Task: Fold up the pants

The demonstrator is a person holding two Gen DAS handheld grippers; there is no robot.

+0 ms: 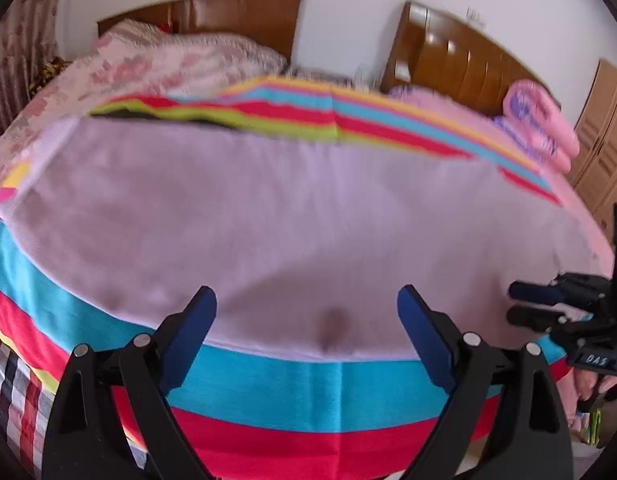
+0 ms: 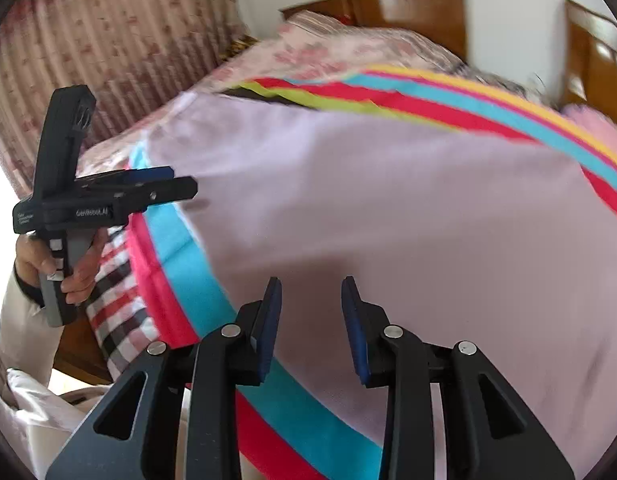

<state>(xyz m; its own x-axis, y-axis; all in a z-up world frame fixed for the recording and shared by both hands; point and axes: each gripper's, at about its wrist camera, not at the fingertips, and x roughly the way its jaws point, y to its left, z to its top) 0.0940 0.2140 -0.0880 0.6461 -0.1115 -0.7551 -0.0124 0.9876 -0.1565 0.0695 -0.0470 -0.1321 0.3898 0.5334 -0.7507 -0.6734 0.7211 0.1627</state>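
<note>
Pants [image 1: 268, 216] in pale lilac lie spread flat across the bed, on a striped sheet [image 1: 268, 392] of turquoise, red, yellow and green bands. The fabric looks smooth, with one small dark spot near its front edge in the left wrist view.

The left hand-held gripper [image 1: 306, 316] hovers above the near edge of the pants with its fingers spread wide and nothing between them. The right hand-held gripper [image 2: 310, 312] hangs over the cloth too, its blue-padded fingers set a moderate way apart and empty.

A hand [image 2: 80, 268] grips the left tool's handle beside the bed, next to a checked cloth [image 2: 116, 300]. A floral quilt [image 1: 160, 64] lies at the far end below a wooden headboard [image 1: 228, 16], and folded pink bedding [image 1: 540, 124] sits on the right.
</note>
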